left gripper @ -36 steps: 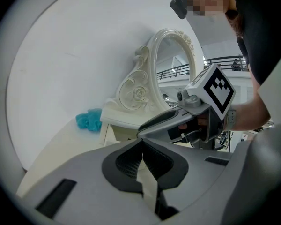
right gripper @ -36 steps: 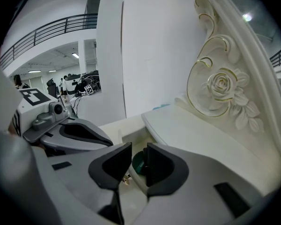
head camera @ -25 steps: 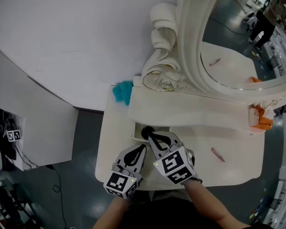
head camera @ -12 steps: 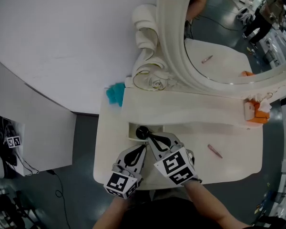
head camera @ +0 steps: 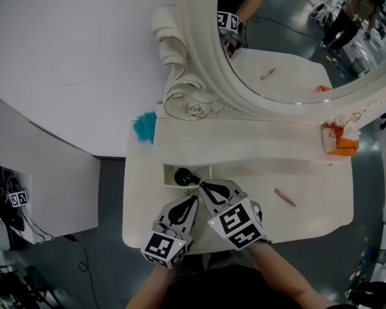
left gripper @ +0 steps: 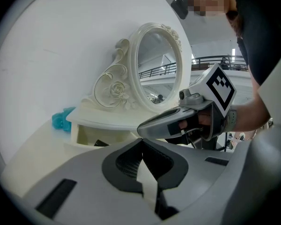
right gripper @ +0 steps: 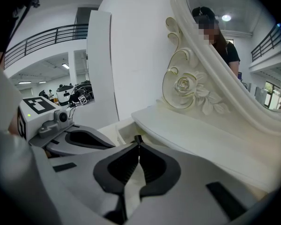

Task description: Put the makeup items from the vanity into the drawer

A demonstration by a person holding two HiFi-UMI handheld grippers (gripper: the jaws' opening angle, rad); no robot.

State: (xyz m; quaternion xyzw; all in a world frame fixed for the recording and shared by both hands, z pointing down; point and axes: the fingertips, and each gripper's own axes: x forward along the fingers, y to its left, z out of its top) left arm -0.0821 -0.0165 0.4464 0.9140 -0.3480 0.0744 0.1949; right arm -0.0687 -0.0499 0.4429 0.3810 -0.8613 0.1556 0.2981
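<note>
One teal puff (head camera: 143,128) upper left, at back edge of bench (head camera: 140,201). Open drawer (head camera: 168,172) left of centre holds black makeup item (head camera: 182,176). Left tool (head camera: 193,199) low centre, jaws pressed together, nothing between. Right tool (head camera: 201,183) just beside it, jaws likewise together, tips near black item. Pink makeup stick (head camera: 284,197) lies on bench, right. Orange box (head camera: 341,141) far right.
</note>
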